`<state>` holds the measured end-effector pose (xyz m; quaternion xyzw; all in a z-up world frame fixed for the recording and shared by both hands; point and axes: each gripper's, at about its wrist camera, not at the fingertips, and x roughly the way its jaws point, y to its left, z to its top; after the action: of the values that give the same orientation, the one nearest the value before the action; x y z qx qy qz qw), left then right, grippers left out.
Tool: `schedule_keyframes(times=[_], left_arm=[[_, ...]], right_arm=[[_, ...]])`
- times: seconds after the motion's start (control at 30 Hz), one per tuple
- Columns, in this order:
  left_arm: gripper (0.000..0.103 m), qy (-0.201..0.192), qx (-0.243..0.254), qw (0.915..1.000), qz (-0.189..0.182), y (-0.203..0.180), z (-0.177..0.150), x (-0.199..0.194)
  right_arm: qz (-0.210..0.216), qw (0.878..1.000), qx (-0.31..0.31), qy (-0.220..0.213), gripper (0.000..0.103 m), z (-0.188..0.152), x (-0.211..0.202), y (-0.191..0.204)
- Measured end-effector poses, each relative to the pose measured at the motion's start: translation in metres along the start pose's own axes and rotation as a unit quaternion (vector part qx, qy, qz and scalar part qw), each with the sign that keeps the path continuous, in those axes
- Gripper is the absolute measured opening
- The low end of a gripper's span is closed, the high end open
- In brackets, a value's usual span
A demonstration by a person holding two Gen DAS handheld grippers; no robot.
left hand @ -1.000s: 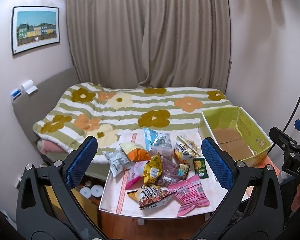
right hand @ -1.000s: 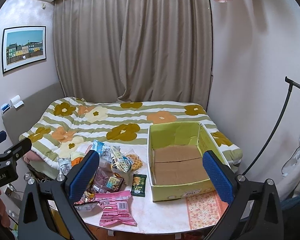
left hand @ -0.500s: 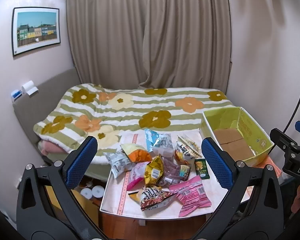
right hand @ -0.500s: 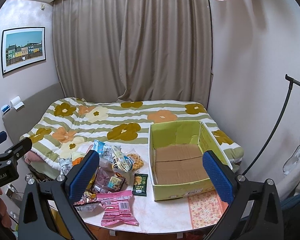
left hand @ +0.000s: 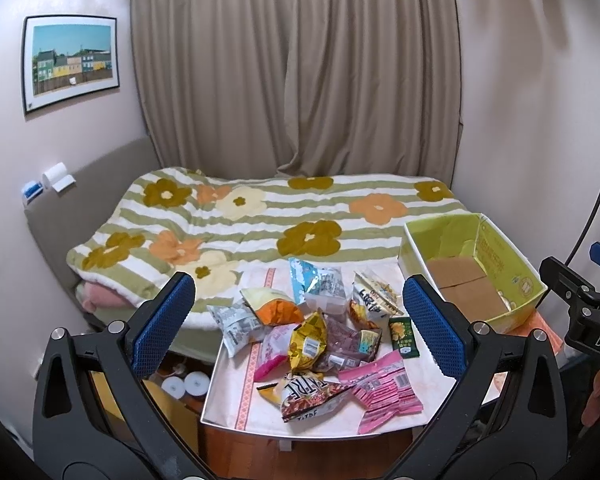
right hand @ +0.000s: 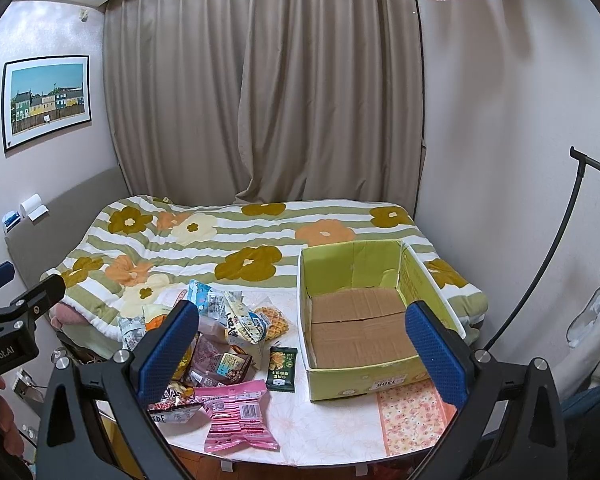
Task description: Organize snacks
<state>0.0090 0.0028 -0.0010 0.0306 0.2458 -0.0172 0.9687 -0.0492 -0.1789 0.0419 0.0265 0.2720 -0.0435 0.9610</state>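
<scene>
Pink snack packet (right hand: 240, 416) lies nearest both wide-open, empty claws; best pinched by its edge, then carried into green box (right hand: 364, 376).

A green cardboard box (right hand: 364, 322) is set upright and open on the white table (right hand: 320, 428), its brown bottom flaps bare. The snacks are heaped to the left of the box. Nearest the box, a small dark green packet (right hand: 282, 369) is laid flat. A pink striped bag (right hand: 238, 416) is spread further left of the box, at the table's near edge, beside a dark chip bag (left hand: 312, 394). A yellow bag (left hand: 309, 342), an orange bag (left hand: 274, 310) and a pale blue bag (left hand: 314, 282) are piled beyond them, overlapping one another.
</scene>
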Motion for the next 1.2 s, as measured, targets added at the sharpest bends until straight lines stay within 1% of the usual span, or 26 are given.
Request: schedule_keyframes(times=[0.57,1.0,1.07,1.2], left_arm=[[0.103,0.000,-0.002,1.0000,0.000,0.001,0.000,0.000],[0.103,0.009,-0.007,0.9999,-0.001,0.004,-0.004,0.001],[0.103,0.016,-0.011,0.9998,0.000,0.006,-0.004,0.005],[0.103,0.050,-0.028,0.9983,0.000,0.012,-0.013,0.021]], right_arm=[[0.001,1.000,0.001,0.001,0.103,0.000,-0.002,0.000],[0.002,1.000,0.001,0.005,0.103,-0.001,-0.002,0.001],[0.003,1.000,0.000,0.011,0.103,-0.004,-0.004,0.004],[0.010,0.999,-0.006,0.037,0.103,-0.011,0.004,0.006]])
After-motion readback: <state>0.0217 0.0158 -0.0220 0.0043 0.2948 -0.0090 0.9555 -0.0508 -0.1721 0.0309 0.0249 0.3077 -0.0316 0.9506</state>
